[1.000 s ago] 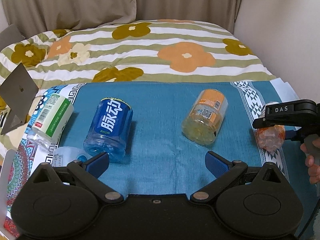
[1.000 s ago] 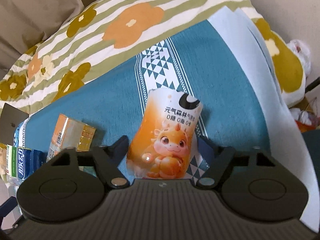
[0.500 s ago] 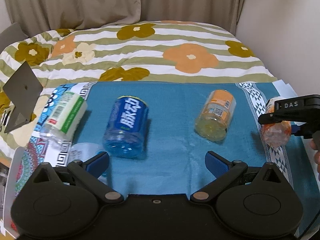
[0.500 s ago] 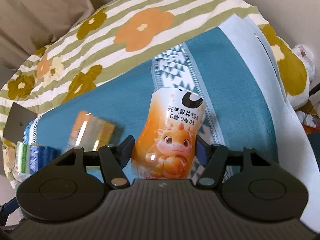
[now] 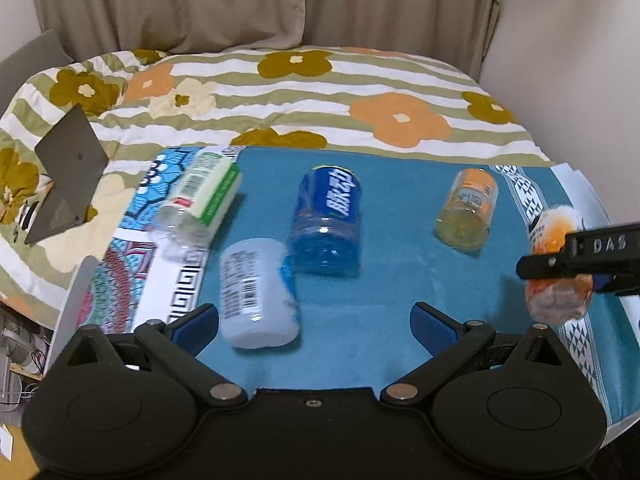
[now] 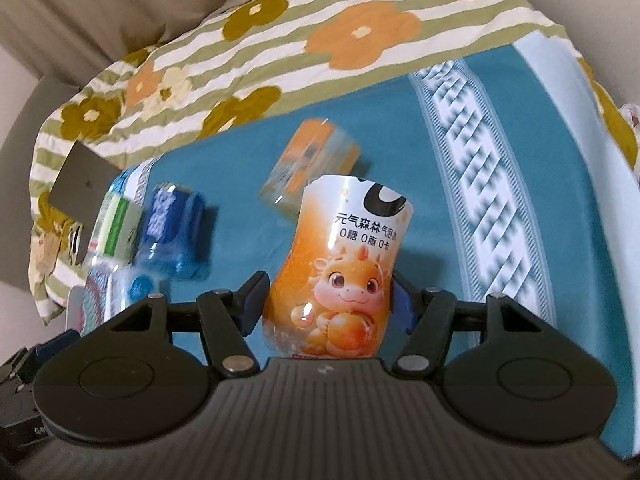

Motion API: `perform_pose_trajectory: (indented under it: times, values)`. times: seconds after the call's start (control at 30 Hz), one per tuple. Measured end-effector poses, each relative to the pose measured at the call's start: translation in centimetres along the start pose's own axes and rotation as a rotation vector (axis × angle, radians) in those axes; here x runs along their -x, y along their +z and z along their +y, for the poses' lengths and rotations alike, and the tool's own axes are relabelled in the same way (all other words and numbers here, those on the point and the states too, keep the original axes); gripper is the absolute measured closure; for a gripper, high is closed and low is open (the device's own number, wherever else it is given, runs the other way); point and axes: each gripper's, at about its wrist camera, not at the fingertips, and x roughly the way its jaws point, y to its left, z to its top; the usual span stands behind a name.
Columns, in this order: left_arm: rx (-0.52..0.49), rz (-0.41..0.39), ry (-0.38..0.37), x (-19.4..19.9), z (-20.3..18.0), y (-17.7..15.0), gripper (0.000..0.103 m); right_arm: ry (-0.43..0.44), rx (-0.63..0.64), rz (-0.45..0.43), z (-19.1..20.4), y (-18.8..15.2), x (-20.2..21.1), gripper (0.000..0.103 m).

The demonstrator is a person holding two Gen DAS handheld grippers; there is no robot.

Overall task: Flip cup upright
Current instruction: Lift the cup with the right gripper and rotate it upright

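Note:
My right gripper [image 6: 326,306] is shut on an orange cup with a cartoon dragon label [image 6: 340,276], held off the blue cloth with its open end pointing away from me. It also shows at the right edge of the left wrist view [image 5: 558,264], with the right gripper [image 5: 580,254] across it. My left gripper [image 5: 316,324] is open and empty above the near part of the blue cloth [image 5: 400,240]. A white cup [image 5: 258,294] lies on its side just ahead of its left finger.
A blue cup [image 5: 326,220], an orange-and-clear cup [image 5: 468,210] and a green-and-white cup [image 5: 200,204] lie on their sides on the cloth. A grey folded stand [image 5: 66,170] sits on the flowered bedspread at left. A wall stands at right.
The right gripper has lifted the orange cup and swung left, so the other cups now show behind it. The left gripper has pulled back and risen, bringing the white cup fully into view.

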Motion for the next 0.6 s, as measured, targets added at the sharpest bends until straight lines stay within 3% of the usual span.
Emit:
perform_pose_trajectory:
  times: [0.27, 0.6]
  values:
    - [-0.010, 0.020, -0.024, 0.9, 2.7, -2.3, 0.000, 0.002, 0.039, 0.038, 3.8, -4.1, -0.9, 0.025]
    - [-0.022, 0.057, -0.033, 0.8, 5.0, -4.7, 0.000, -0.079, 0.174, 0.097, 7.3, -7.9, -4.6, 0.024]
